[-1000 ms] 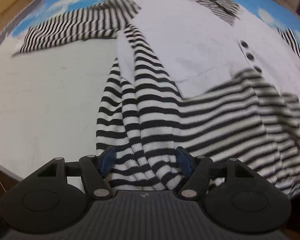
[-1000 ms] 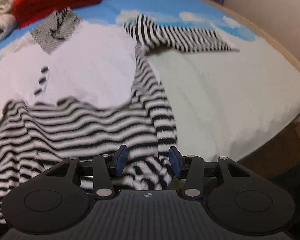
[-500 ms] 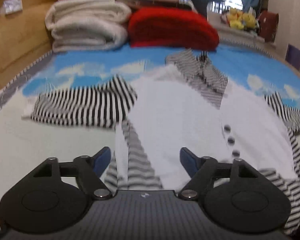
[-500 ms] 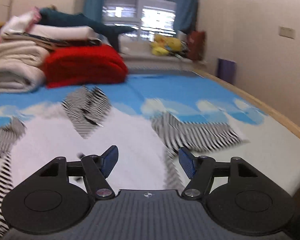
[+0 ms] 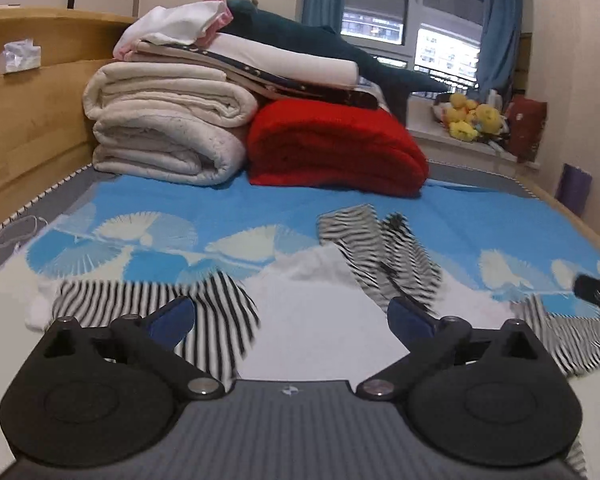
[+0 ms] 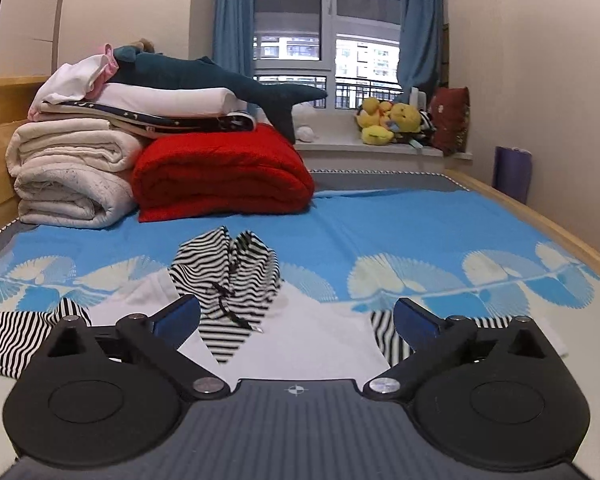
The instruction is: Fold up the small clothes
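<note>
A small white top (image 5: 320, 320) with black-and-white striped sleeves and a striped hood (image 5: 376, 256) lies spread on the bed. Its left sleeve (image 5: 140, 308) stretches out to the left, its right sleeve (image 5: 568, 336) to the right. My left gripper (image 5: 291, 316) is open and empty, low over the top's white body. In the right wrist view the same top (image 6: 300, 340) lies below my right gripper (image 6: 297, 316), which is open and empty, with the hood (image 6: 228, 272) just ahead of it.
Folded cream blankets (image 5: 164, 128), a red blanket (image 5: 332, 148) and a plush shark (image 6: 220, 76) are stacked at the bed's far end. A wooden bed frame (image 5: 24, 120) runs along the left, a wall along the right (image 6: 540, 80). Plush toys (image 6: 392, 120) sit on the windowsill.
Both grippers have let go of the striped hem, opened wide and tilted up from looking down at the garment to looking level across the bed.
</note>
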Tool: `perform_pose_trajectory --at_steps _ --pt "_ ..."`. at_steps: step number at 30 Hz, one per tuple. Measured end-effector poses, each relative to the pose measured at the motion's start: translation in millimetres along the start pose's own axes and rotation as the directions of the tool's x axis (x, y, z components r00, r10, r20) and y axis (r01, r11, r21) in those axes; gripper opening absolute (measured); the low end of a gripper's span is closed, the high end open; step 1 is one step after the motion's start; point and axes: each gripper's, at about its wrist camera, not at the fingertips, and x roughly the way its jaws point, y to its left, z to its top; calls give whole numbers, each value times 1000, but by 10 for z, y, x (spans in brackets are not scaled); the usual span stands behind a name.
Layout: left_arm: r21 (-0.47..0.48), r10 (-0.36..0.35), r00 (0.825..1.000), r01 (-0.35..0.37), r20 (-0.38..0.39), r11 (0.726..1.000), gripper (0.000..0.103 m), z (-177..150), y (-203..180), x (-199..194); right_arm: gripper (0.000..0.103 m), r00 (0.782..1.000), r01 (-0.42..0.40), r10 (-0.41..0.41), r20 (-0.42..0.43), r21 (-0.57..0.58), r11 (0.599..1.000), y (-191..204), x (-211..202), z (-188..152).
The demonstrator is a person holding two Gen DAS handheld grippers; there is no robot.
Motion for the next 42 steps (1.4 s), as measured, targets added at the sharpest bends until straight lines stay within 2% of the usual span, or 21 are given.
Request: perform_pose_trajectory --at_steps 5,9,10,11,12,13,14,16,19,20,26,28,30,31,32,33,35,37,38,40,42 --pt "41 39 999 -39 -7 998 103 374 266 470 102 998 -44 43 -51 -24 999 162 307 255" --pt "73 89 996 -88 -2 993 103 212 667 867 102 993 -97 95 -70 -19 995 228 556 356" --pt "63 92 995 -90 -40 994 103 77 819 994 102 992 -106 105 -63 -15 994 222 597 326" --pt "49 108 986 -103 -125 993 102 -7 961 1148 102 993 -105 104 -60 -16 994 208 634 277" --pt "-2 140 969 -144 -205 990 99 -52 1134 1302 102 994 -89 87 -70 -22 996 194 670 217" --pt "-84 142 963 -165 -230 983 99 -73 1325 1390 102 993 -68 65 -94 -29 997 192 717 180" --pt "-159 143 959 -185 -243 970 99 -78 1516 1469 102 991 -61 57 -118 -32 998 192 769 158" --pt "-214 182 951 -237 -249 948 98 -91 1832 1585 102 987 -89 84 -134 -30 996 189 845 153" --pt "-183 313 913 -366 -263 913 93 -165 2211 1717 102 986 -116 107 -125 -65 991 233 922 192" --pt "-203 331 900 -394 -284 897 87 -194 2354 1754 102 987 -114 104 -122 -75 991 239 942 202" --pt "-429 327 847 -502 -420 751 70 -451 3251 2000 102 985 -88 77 -152 -72 993 215 1120 215" --pt "-490 295 849 -500 -437 714 67 -512 3414 2060 98 984 -82 68 -164 -79 993 226 1166 208" --pt "-521 261 844 -502 -468 690 54 -577 3500 2126 93 982 -82 68 -174 -76 994 235 1204 198" --pt "-517 273 841 -511 -468 687 49 -582 3479 2119 88 981 -86 73 -180 -65 994 239 1222 192" --pt "-500 283 842 -509 -460 700 18 -556 3427 2113 84 979 -90 78 -188 -56 994 239 1240 187" --pt "-488 280 844 -501 -457 715 4 -527 3369 2126 77 977 -93 82 -196 -49 994 235 1258 182" --pt "-480 294 857 -487 -424 729 4 -419 3215 2085 66 973 -100 91 -210 -34 994 228 1291 179" --pt "-421 316 881 -451 -353 787 4 -191 2889 2007 58 972 -98 92 -216 -18 995 213 1291 188" --pt "-388 307 905 -407 -295 827 4 -51 2651 1916 57 972 -97 93 -216 -4 995 197 1284 201" --pt "-367 219 954 -281 -202 887 4 158 2176 1753 53 972 -92 96 -215 25 995 157 1256 220" --pt "-361 63 990 -105 -126 927 3 292 1609 1556 50 971 -93 101 -218 50 994 110 1224 227"
